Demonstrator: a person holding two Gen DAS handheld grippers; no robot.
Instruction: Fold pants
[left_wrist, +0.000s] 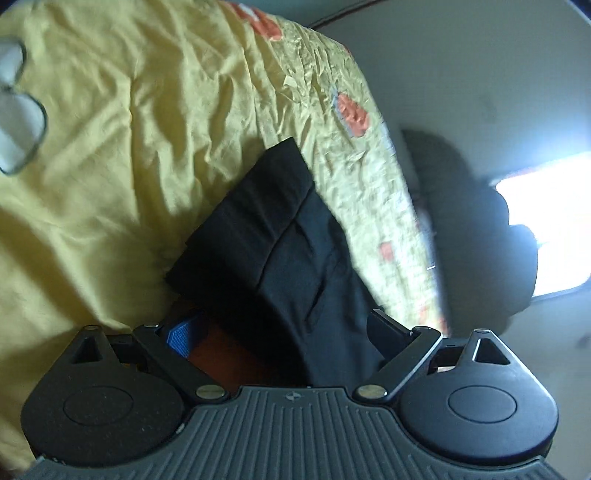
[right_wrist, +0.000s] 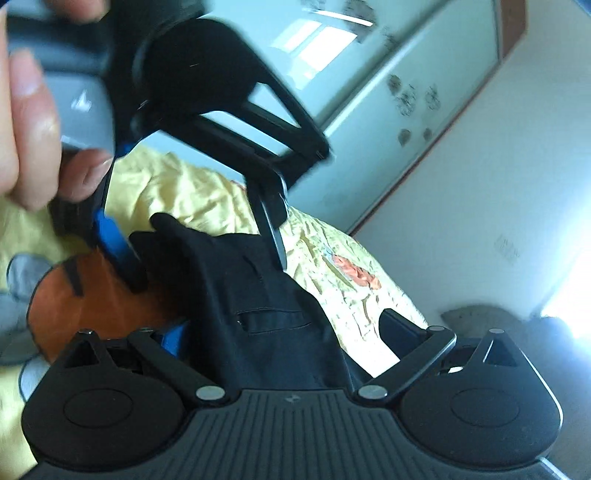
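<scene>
Black pants (left_wrist: 266, 229) lie folded on a yellow bedsheet (left_wrist: 129, 147), with a pocket slit showing near me. The cloth runs back between the fingers of my left gripper (left_wrist: 286, 325), which stand wide apart: a blue pad (left_wrist: 181, 332) on the left, a black fingertip (left_wrist: 384, 325) on the right. In the right wrist view the pants (right_wrist: 266, 295) also pass between the spread fingers of my right gripper (right_wrist: 286, 328). Further up, a hand (right_wrist: 26, 110) holds the left gripper (right_wrist: 199, 251) over the far end of the pants. Whether either gripper pinches the cloth is hidden.
The sheet (right_wrist: 184, 192) has orange prints, with a large orange patch (right_wrist: 92, 295) beside the pants. The bed edge drops to a pale floor (left_wrist: 461, 74) on the right, where a dark shape (left_wrist: 472, 229) sits by a bright patch. A pale wardrobe (right_wrist: 406, 92) stands behind the bed.
</scene>
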